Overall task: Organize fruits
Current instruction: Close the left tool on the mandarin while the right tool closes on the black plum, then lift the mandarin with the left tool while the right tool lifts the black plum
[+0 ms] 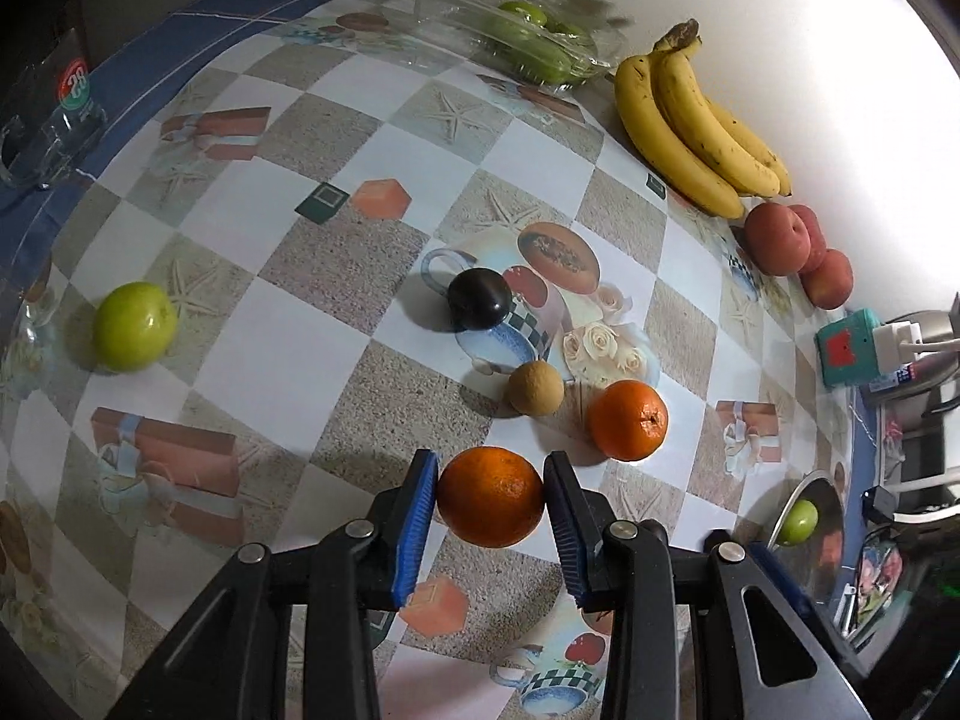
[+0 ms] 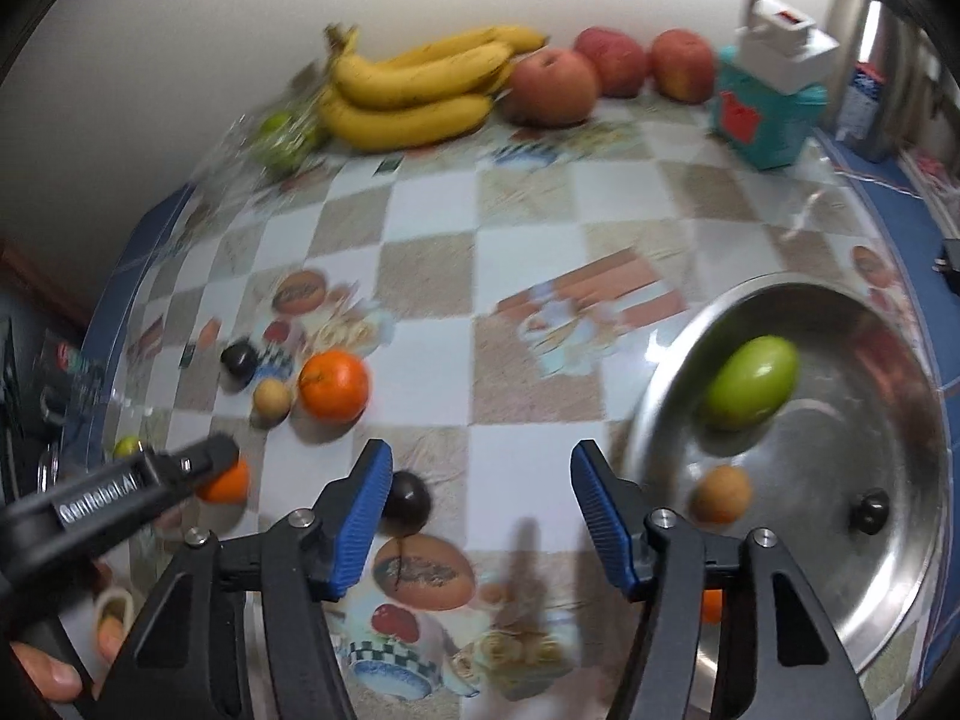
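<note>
We carry fruit to the wide stainless steel tray (image 2: 888,600), which already holds an oblong green fruit (image 2: 753,384), a small tan round fruit (image 2: 720,495) and a tiny dark one (its kind we cannot make out). The left gripper (image 1: 489,498) has its blue pads pressed on both sides of a round orange (image 1: 490,495), just above the checked plastic tablecloth (image 1: 288,312); we should keep that squeeze steady and set it down inside the rim. The right gripper (image 2: 480,516) stands about half open with nothing between its jaws, a dark round plum (image 2: 408,501) just beside its left pad. The right view is blurred; another orange patch shows behind the right finger, mostly hidden.
</note>
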The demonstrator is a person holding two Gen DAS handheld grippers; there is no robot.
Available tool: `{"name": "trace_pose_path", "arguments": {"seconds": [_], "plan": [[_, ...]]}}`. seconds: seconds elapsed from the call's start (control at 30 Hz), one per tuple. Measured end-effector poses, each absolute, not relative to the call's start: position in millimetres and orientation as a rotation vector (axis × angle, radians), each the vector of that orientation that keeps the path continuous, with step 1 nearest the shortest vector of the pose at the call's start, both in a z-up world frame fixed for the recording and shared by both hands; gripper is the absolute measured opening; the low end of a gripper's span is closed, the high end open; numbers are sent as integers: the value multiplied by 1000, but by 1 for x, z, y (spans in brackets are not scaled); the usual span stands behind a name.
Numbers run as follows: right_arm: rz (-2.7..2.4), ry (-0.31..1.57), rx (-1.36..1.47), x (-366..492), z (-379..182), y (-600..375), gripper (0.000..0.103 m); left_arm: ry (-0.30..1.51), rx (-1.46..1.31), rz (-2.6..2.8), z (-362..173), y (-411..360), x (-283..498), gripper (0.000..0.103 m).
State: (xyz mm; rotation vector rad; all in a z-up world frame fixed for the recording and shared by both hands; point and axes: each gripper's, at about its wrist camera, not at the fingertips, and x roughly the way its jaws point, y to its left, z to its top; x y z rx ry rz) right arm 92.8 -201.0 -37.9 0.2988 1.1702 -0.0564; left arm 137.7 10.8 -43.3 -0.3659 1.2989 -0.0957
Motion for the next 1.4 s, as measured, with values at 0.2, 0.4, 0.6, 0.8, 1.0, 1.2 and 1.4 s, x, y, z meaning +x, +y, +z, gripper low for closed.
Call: {"name": "trace_pose_path", "arguments": {"seconds": [0.2,0.4,0.6,0.8,1.0,1.2,1.4], "plan": [[-2,1216,284,96,-57,-185,47,1300,-371,-103,-43,9,139,39],[13,1245,269,99,-67,-176,45,1300,-381,-97,-43,11,140,39],[28,1258,233,100,-72,-165,44,1300,-381,-100,-43,10,140,39],[28,1258,163,103,-73,-155,39,1301,-379,-99,-43,9,140,39],[24,1256,133,103,-74,-155,36,1302,-378,-100,-43,9,140,39],[26,1256,143,104,-75,-157,28,1301,-379,-99,-42,9,140,39],[43,1263,201,101,-72,-163,27,1294,-382,-99,-41,9,140,39]]}}
